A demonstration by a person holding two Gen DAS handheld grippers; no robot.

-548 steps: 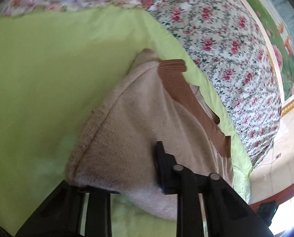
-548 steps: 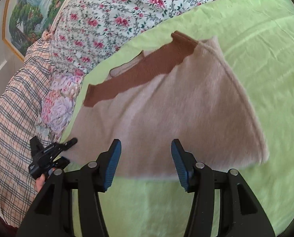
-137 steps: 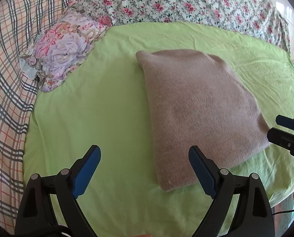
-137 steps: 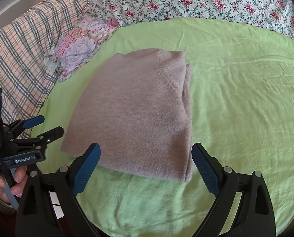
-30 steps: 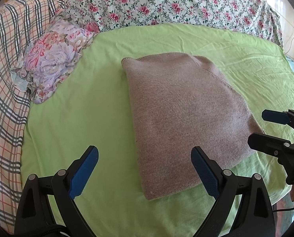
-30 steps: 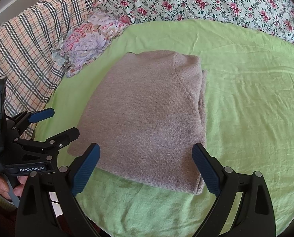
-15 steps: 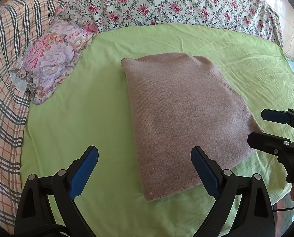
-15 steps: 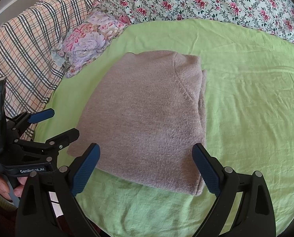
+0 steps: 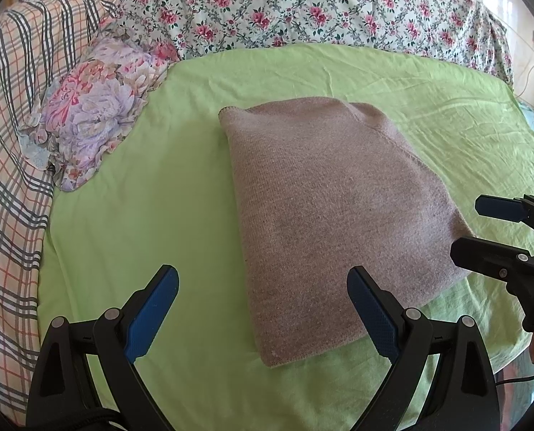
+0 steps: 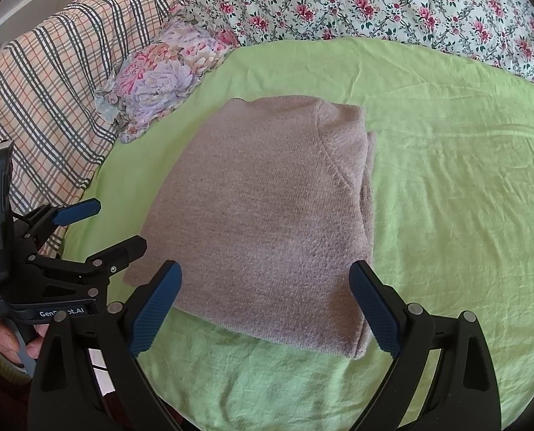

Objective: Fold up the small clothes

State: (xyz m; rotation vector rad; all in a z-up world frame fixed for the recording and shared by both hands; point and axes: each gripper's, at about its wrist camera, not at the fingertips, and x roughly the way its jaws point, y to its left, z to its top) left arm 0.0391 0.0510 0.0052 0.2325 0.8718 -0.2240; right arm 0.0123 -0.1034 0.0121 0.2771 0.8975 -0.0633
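While the left wrist view looks down over the bed, the left tool (image 9: 261, 300) hangs with its blue-padded fingers spread wide and nothing between them, poised above the near edge of the green sheet (image 9: 130, 194). Ahead of it, running from centre toward 1 o'clock, the knitted sweater (image 9: 324, 208) lies as a flat, compact rectangle on the sheet, its edges fairly even and no sleeve or collar poking out. At 3 o'clock the right tool (image 9: 482, 230) comes in from the side, just beside the sweater's right edge, parted and empty. A floral cushion (image 9: 94, 107) sits at 10 o'clock, a plaid blanket (image 9: 8, 115) at 9 o'clock and a flowered quilt (image 9: 302, 3) along 12 o'clock, all clear of the garment. From the right wrist view, the right tool (image 10: 263, 300) likewise stands wide open over the sweater's (image 10: 267, 208) near hem without touching it, and the layered folds show along the sweater's right side at 1 o'clock. The left tool (image 10: 98, 226) appears at 9 o'clock, just off the sweater's left corner, open, with the person's hand (image 10: 12, 344) on its grip at 8 o'clock. Judging by the tidy stack and both tools free, the folding of this piece looks essentially finished; what may remain is a small smoothing or setting it aside.
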